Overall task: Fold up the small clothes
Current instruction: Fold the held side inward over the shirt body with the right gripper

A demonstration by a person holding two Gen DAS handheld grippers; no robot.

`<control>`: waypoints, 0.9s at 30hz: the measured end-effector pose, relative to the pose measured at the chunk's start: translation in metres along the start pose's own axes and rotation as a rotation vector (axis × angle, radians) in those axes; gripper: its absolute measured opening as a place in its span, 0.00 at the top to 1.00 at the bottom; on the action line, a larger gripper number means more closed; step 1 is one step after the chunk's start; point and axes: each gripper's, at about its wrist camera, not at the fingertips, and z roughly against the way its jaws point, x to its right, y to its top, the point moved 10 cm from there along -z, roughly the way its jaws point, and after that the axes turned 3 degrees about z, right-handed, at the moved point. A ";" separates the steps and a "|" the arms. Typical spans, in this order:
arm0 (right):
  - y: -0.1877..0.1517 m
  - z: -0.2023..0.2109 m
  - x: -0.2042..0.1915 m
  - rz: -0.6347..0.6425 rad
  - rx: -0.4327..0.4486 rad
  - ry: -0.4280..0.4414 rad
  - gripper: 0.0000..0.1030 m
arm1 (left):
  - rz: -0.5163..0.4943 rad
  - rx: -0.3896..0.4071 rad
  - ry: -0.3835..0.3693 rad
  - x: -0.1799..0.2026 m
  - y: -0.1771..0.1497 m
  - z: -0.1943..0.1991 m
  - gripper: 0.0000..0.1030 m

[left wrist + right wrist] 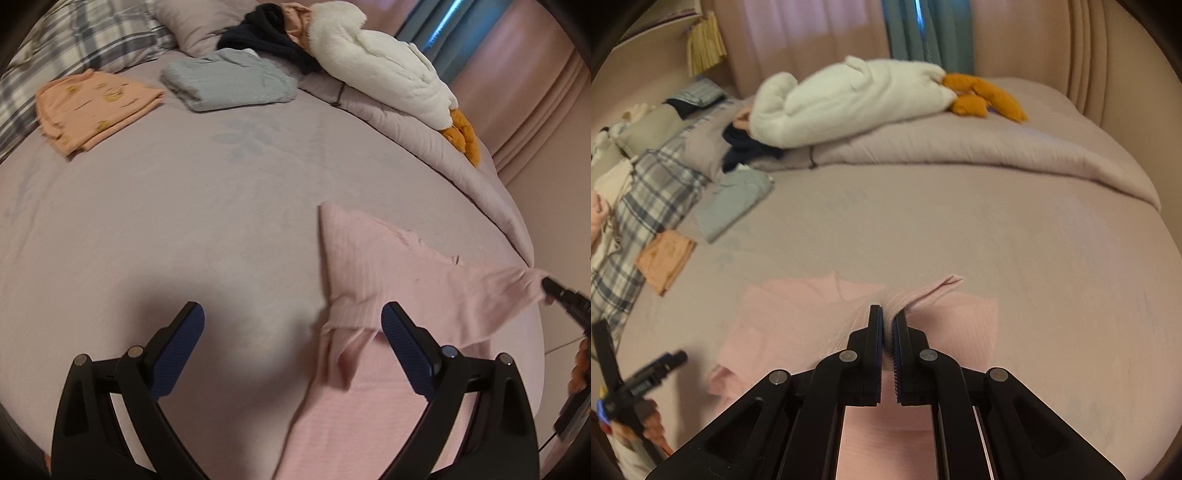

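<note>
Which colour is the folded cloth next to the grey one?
Peach, with small yellow prints; clearest in the left wrist view.

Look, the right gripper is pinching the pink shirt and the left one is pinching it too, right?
Not quite. The right gripper is pinching a sleeve of the pink shirt, but the left gripper is not. The left wrist view shows its fingers spread wide apart, with only an edge of the shirt lying between them and nothing squeezed.
</note>
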 end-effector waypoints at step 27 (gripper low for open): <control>-0.060 -0.029 0.070 -0.134 -0.100 -0.030 0.94 | -0.157 -0.115 0.024 0.045 -0.021 -0.058 0.56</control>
